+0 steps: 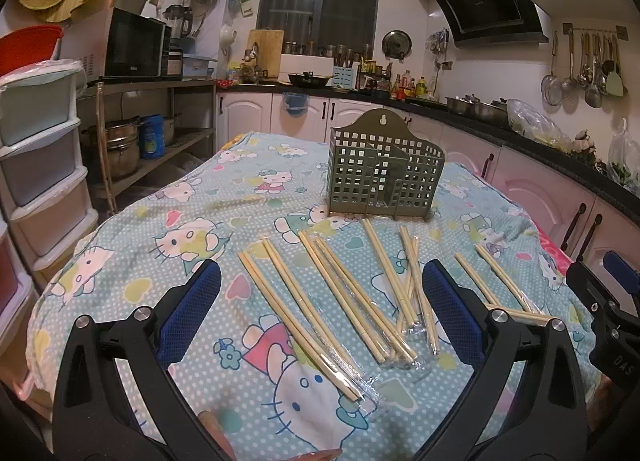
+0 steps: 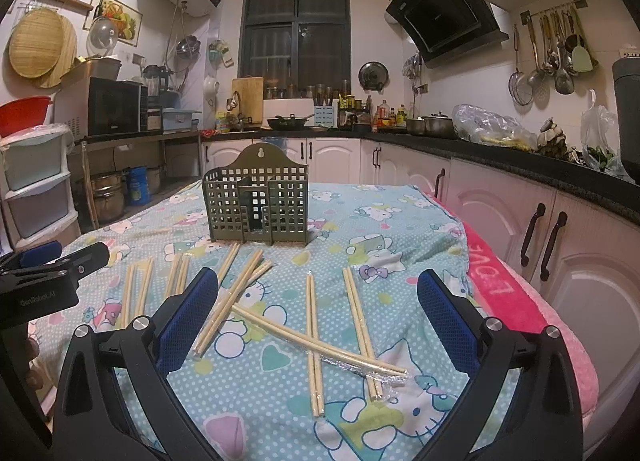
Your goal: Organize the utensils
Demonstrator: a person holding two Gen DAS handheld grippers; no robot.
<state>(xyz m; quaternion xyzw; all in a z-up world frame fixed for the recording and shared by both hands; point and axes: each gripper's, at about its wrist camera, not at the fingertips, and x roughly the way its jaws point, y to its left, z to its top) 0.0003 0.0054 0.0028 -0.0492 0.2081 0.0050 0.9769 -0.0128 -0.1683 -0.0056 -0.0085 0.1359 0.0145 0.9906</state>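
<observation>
Chopsticks (image 2: 248, 293), many pairs in thin clear wrappers, lie scattered across the cartoon-print cloth (image 1: 168, 221) in front of the olive lattice holder (image 1: 384, 173), which stands upright at the far middle of the table and looks empty. Both claws hover above the cloth with jaws spread wide and nothing between them: the left gripper (image 1: 320, 313) over the left-hand pairs, the right gripper (image 2: 316, 317) over the crossed pairs on the right.

The likeliest trouble is the slippery film: a pinch could catch only the wrapper, or a pair could slide out endwise. Where pairs cross, lifting one may drag its neighbour. The light holder could tip or skate on the soft cloth if a pair is pushed against its wall.

The holder's inner compartments are hard to read through the lattice. Each gripper's own body hides the near ends of some pairs, and the table's near edge is cut off.
</observation>
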